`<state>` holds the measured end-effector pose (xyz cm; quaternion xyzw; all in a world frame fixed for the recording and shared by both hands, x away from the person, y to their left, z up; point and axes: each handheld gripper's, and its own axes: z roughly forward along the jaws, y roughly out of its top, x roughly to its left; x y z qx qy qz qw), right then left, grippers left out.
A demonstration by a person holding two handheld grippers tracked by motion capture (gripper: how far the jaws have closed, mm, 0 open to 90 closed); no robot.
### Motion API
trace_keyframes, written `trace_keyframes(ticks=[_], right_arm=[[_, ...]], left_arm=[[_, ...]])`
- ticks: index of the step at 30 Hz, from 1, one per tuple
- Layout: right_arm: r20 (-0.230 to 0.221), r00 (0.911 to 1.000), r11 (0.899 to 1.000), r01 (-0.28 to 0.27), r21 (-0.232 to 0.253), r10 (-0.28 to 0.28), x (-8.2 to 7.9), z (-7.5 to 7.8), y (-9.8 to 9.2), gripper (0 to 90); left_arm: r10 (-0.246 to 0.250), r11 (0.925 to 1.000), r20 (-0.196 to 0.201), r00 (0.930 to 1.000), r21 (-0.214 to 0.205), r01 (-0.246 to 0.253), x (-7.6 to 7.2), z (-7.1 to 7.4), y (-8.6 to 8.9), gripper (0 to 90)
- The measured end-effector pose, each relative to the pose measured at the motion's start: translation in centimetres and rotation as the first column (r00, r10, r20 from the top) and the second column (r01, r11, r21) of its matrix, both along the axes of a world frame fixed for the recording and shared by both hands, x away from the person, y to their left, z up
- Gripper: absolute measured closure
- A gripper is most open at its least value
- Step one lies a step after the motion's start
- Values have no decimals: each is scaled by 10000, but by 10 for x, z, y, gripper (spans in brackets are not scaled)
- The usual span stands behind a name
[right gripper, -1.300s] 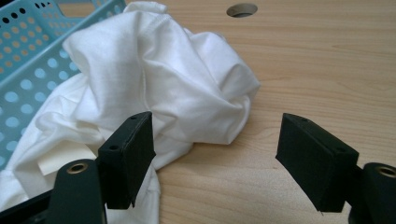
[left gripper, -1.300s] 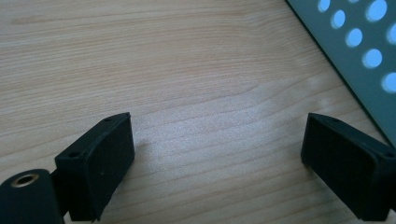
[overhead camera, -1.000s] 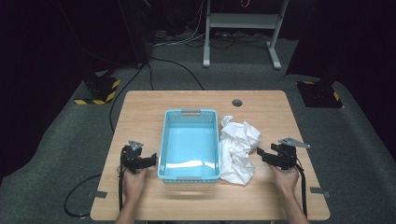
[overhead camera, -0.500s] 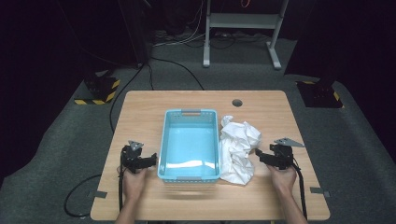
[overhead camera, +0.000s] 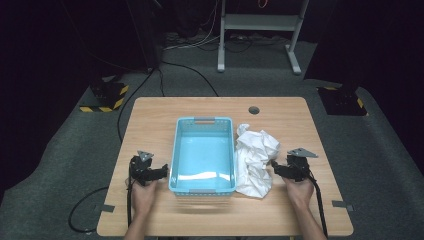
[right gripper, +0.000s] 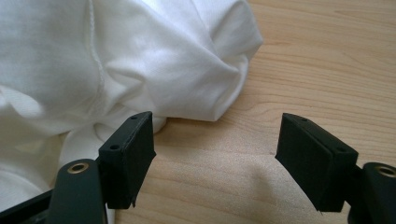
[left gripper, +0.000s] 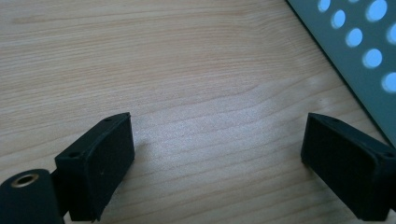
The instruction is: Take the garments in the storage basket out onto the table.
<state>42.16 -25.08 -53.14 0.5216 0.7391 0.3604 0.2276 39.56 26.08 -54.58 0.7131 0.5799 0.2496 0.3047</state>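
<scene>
Cloth (overhead camera: 255,159) heaped between basket (overhead camera: 203,186) and right gripper (overhead camera: 278,168), long axis front to back; right gripper nearer, jaws released, empty; left gripper (overhead camera: 161,171) released

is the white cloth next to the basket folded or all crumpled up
Crumpled. The white cloth lies bunched in uneven wrinkles on the table right of the blue basket, with no flat folded edges.
</scene>
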Motion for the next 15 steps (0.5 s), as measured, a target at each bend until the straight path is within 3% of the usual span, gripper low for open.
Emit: trace_keyframes(ticks=[15], right_arm=[[-174, 9995, 9995, 275, -154, -278, 4, -13, 3, 264]], left_arm=[[-1, 10000, -1, 10000, -2, 1, 0, 0, 0, 97]])
